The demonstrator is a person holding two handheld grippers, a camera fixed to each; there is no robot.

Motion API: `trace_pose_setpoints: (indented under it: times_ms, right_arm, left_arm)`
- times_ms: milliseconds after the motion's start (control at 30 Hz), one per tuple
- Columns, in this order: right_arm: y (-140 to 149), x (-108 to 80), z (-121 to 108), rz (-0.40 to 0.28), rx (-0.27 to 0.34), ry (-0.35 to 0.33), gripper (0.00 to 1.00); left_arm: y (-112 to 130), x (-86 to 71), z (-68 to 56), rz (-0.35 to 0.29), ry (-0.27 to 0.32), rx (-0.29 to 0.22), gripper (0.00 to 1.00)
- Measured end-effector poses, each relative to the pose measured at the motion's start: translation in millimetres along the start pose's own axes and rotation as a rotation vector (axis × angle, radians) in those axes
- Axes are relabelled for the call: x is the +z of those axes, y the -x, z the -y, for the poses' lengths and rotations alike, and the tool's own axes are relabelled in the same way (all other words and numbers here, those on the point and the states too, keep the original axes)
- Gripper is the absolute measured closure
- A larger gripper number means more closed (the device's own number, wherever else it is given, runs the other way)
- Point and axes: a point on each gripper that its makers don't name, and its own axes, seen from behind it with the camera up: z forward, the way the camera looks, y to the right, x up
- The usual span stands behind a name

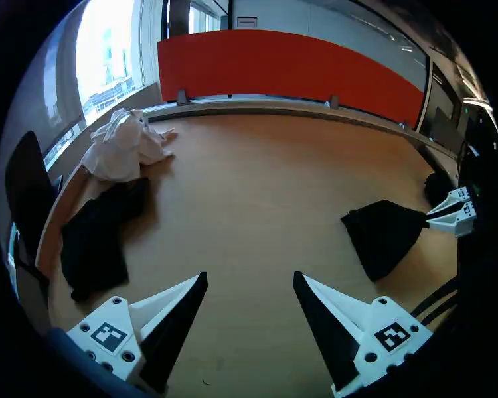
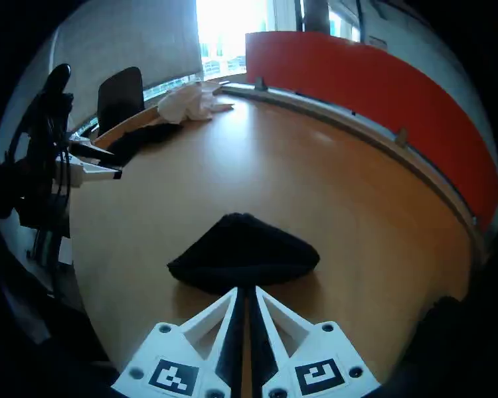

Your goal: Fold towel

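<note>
Right gripper view: right gripper pinching near edge of black towel, bulk dead ahead on desk; left gripper spread, empty, black towel forward-right of it.

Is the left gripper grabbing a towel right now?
No, the left gripper has its fingers spread apart above the table with no cloth between them; the right gripper pinches the black towel.

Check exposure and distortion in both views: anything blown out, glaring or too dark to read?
Left gripper view: the window is blown out, the red partition bows from fisheye distortion, and the black towel is a featureless dark shape. Right gripper view: the window is overexposed and throws a pale sheen on the wooden table.
</note>
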Motion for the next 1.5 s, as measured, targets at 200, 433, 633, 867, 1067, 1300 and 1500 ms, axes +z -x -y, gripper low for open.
trace_pose_setpoints:
  times_ms: [200, 433, 633, 867, 1067, 1300, 1500]
  right_arm:
    - [-46, -14.7, -6, -0.066, -0.021, 0.009, 0.96]
    - [-91, -37.1, -13, -0.142, -0.034, 0.023, 0.96]
    - [-105, -50.5, -21, -0.168, -0.036, 0.039, 0.96]
    - [-104, -59.2, -34, -0.167, -0.03, 0.064, 0.96]
    - [-107, -66.0, -48, -0.167, -0.026, 0.084, 0.96]
    - [-105, -74.2, -73, -0.155, -0.017, 0.107, 0.95]
    - [-101, -84.1, -105, -0.152, 0.021, 0.132, 0.95]
  left_arm:
    - [-5, -0.8, -2.7, -0.012, 0.004, 0.002, 0.04]
    - [-11, -1.8, -4.2, -0.023, 0.004, 0.002, 0.04]
    - [-16, -2.3, -7.1, -0.03, 0.007, 0.004, 0.04]
    - [-21, -1.3, -13.1, -0.038, 0.018, 0.008, 0.04]
    - [-23, 1.9, -16.0, -0.036, 0.022, 0.019, 0.04]
    - [-24, 2.1, -17.1, -0.035, 0.024, 0.027, 0.04]
    - [-25, 1.2, -14.2, -0.036, 0.023, 0.031, 0.04]
